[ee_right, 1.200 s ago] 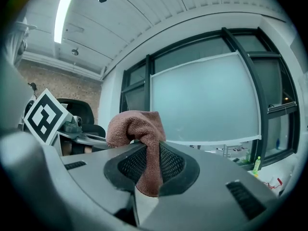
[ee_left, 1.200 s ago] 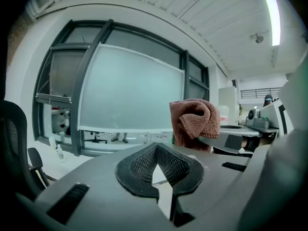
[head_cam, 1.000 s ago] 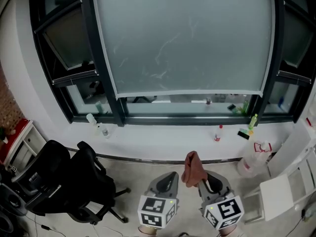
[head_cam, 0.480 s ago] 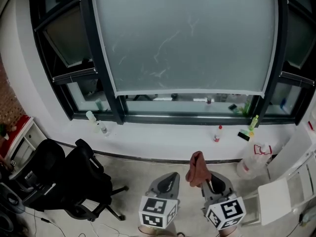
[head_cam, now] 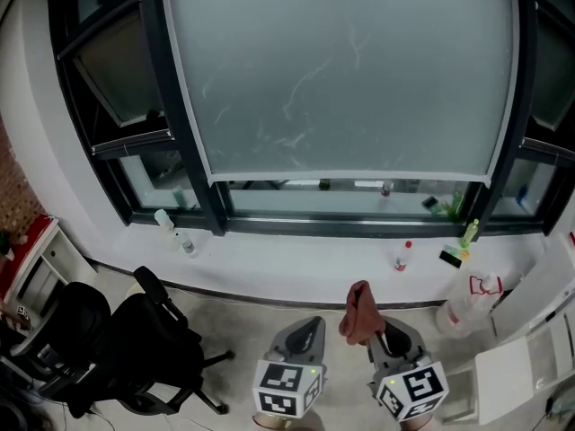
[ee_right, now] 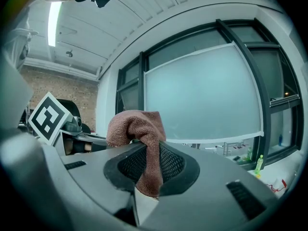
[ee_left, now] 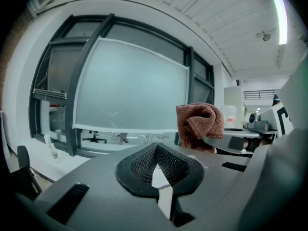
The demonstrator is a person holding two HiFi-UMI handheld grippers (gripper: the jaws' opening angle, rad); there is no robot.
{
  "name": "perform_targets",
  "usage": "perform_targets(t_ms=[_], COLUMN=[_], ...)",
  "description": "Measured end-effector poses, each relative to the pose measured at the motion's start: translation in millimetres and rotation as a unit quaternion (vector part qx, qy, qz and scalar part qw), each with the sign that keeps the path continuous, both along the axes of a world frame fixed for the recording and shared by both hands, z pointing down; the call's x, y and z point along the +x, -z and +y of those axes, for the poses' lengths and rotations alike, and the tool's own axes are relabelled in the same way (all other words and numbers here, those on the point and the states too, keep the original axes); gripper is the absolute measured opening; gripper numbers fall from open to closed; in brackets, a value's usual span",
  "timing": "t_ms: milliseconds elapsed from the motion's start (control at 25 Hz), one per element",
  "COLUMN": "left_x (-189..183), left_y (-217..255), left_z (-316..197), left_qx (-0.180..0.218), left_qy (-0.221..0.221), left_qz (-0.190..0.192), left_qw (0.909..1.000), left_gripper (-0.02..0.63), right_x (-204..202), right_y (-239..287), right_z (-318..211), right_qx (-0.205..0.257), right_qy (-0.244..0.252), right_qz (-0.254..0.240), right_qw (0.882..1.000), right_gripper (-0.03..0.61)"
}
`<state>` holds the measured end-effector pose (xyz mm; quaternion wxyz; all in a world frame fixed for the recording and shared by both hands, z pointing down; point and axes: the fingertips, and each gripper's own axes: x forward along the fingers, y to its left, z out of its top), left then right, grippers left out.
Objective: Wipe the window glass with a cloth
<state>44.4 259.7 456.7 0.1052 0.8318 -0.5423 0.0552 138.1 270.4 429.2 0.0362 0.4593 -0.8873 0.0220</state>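
A large frosted window pane with faint smears fills the upper head view, set in a dark frame. My right gripper is shut on a brown cloth, which bunches up above its jaws; the cloth hangs between them in the right gripper view. My left gripper sits beside it to the left, shut with nothing in it. The cloth shows at its right. Both grippers are well back from the glass, above the floor.
A white sill runs below the window with a spray bottle, a small red-capped bottle, a green bottle and a plastic bag. Black office chairs stand at the lower left. White furniture stands at the right.
The view has shifted closer to the window and sill; the sill now lies lower in the head view. The grippers and cloth keep their places relative to each other.
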Motion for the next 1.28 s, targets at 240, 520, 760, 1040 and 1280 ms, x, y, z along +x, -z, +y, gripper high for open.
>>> perform_targets(t_ms=[240, 520, 760, 1040, 1280], left_x=[-23, -62, -96, -122, -141], left_y=[6, 25, 32, 34, 27], left_z=[-64, -143, -204, -265, -308], left_qx=[0.01, 0.017, 0.014, 0.019, 0.01], left_qy=[-0.002, 0.002, -0.003, -0.013, -0.01], left_qz=[-0.004, -0.006, -0.009, -0.019, -0.007], left_qw=[0.9999, 0.9998, 0.9999, 0.9996, 0.9999], left_gripper=[0.005, 0.005, 0.005, 0.005, 0.005], right_x=[-25, -62, -99, -124, -143], right_y=[7, 25, 38, 42, 43], right_z=[-60, -141, -204, -269, -309], right_qx=[-0.013, -0.001, 0.012, 0.019, 0.02], right_qy=[-0.003, 0.001, 0.004, -0.002, 0.002], right_qz=[0.008, 0.018, 0.017, 0.005, 0.01], right_qw=[1.0, 1.0, 1.0, 1.0, 1.0], right_gripper=[0.051, 0.051, 0.051, 0.051, 0.051])
